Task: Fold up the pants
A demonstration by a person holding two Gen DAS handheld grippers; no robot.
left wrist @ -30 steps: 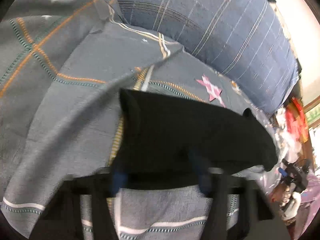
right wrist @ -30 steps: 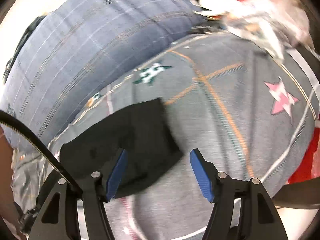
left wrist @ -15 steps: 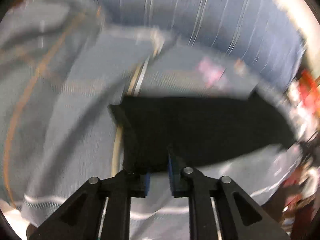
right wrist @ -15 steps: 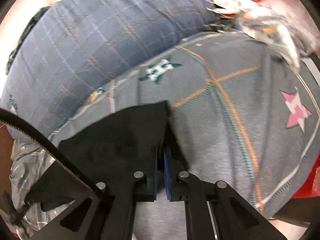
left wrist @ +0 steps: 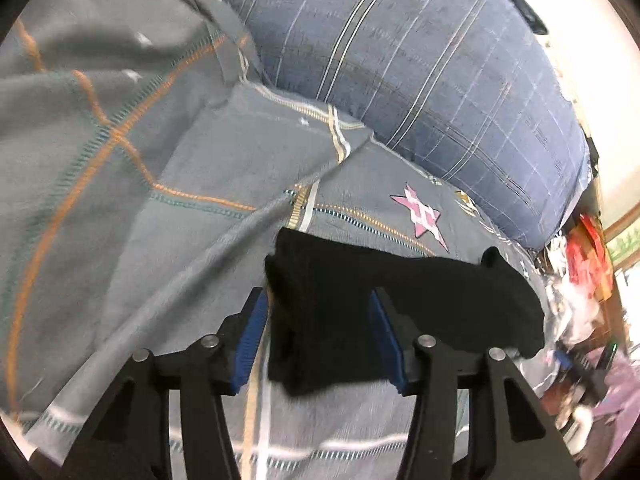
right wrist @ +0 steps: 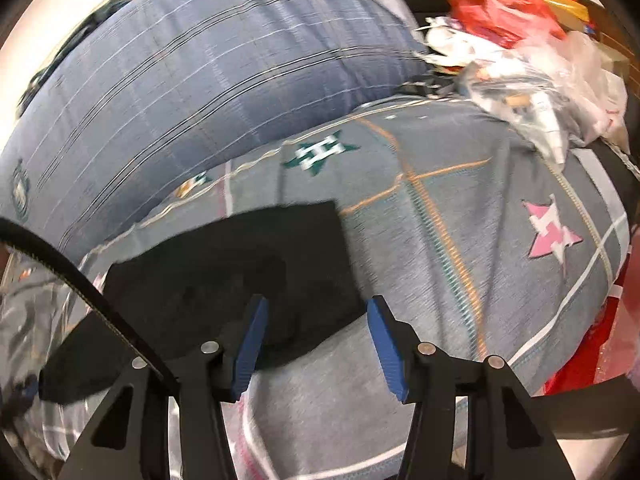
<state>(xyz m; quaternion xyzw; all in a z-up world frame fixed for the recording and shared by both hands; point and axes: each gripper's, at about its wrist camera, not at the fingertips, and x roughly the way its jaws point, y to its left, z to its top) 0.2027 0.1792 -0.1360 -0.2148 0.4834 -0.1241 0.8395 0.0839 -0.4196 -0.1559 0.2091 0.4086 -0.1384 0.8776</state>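
Note:
The black pants [left wrist: 400, 300] lie folded into a compact bundle on a grey blanket [left wrist: 120, 200]. In the left wrist view my left gripper [left wrist: 318, 340] is open, its blue pads on either side of the bundle's near left corner, gripping nothing. In the right wrist view the pants [right wrist: 240, 276] lie left of centre. My right gripper [right wrist: 316, 340] is open over the bundle's near right corner, gripping nothing.
A large blue plaid pillow [left wrist: 440, 80] lies behind the pants and also shows in the right wrist view [right wrist: 180, 80]. Plastic bags and red packages [right wrist: 520, 48] pile up at the bed's far right. The blanket is bunched into a ridge [left wrist: 200, 272] on the left.
Both grippers were shut on the near edge of the pants half a second ago. Both have now opened and let go, and the bundle rests on the blanket.

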